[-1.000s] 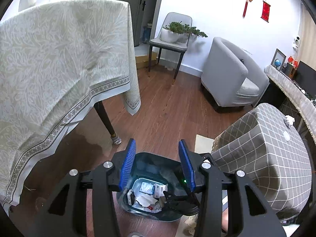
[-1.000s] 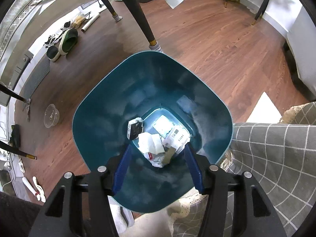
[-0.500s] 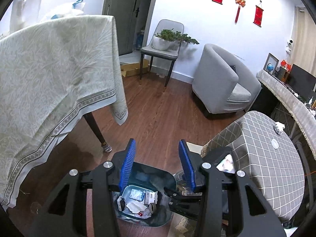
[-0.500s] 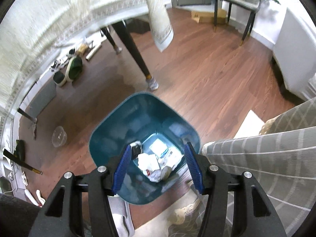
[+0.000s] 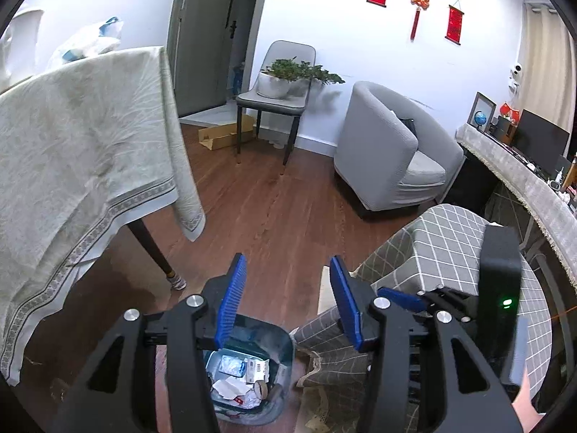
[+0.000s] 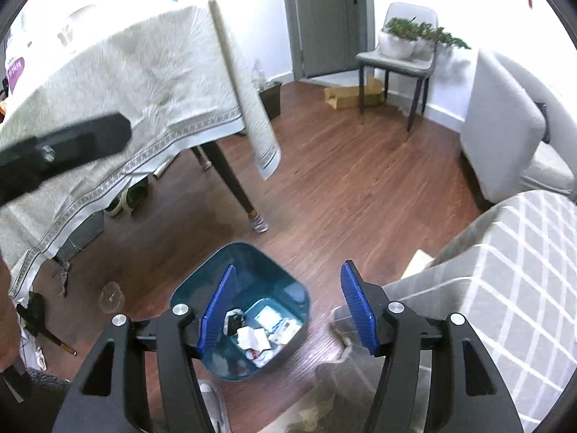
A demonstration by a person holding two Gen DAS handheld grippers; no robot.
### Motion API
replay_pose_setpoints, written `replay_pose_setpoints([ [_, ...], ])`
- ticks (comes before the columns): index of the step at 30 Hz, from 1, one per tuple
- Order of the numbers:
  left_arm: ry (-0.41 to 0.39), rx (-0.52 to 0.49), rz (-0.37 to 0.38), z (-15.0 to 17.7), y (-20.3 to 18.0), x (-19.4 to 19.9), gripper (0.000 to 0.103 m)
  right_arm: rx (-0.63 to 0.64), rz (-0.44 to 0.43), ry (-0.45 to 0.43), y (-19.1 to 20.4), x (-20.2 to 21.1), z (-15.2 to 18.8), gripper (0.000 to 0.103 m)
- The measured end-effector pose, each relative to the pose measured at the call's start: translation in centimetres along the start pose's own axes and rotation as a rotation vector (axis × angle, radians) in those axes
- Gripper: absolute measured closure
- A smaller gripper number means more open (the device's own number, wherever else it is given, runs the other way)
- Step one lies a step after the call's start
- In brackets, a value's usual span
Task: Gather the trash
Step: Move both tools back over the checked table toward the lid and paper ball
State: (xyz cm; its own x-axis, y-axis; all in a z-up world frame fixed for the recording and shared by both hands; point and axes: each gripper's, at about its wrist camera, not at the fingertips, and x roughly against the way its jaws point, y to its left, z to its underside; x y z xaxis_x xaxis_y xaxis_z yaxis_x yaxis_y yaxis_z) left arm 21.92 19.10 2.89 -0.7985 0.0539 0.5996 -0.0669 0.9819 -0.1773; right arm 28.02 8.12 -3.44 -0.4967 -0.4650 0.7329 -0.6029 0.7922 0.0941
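Note:
A teal trash bin [image 6: 285, 287] stands on the wooden floor with crumpled paper and small packets [image 6: 265, 332] at its bottom. It also shows in the left wrist view [image 5: 279, 346]. My right gripper [image 6: 288, 305] is open and empty, high above the bin. My left gripper [image 5: 286, 294] is open and empty, also well above the bin. The right gripper's body [image 5: 499, 288] shows at the right of the left wrist view.
A table with a pale cloth [image 5: 72, 151] stands left, its dark leg [image 6: 234, 187] near the bin. A low table with a grey checked cloth [image 5: 454, 241] is right. A grey armchair [image 5: 389, 155] and a chair with a plant [image 5: 285, 86] stand behind.
Both grippers have risen up and away from the bin, which now looks smaller and lower. The view has tilted up toward the room. Both stay open.

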Motion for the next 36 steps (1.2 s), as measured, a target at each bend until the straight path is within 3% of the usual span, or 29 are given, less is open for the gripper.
replay_pose_setpoints([
  [12,0.015,-0.059,0.047,-0.1,-5.8,-2.4,0.042,-0.067,0.084,-0.108,-6.0,6.0,0.2,0.039],
  [23,0.017,-0.139,0.118,0.3,-12.9,-4.4,0.03,-0.147,0.188,-0.141,-13.0,9.6,2.5,0.032],
  [28,0.029,-0.166,0.14,0.6,-15.9,-5.7,0.025,-0.182,0.25,-0.161,-16.0,11.1,3.9,0.024],
  [36,0.044,-0.239,0.188,1.8,-20.6,-7.3,0.02,-0.244,0.291,-0.186,-20.5,13.3,6.1,0.021],
])
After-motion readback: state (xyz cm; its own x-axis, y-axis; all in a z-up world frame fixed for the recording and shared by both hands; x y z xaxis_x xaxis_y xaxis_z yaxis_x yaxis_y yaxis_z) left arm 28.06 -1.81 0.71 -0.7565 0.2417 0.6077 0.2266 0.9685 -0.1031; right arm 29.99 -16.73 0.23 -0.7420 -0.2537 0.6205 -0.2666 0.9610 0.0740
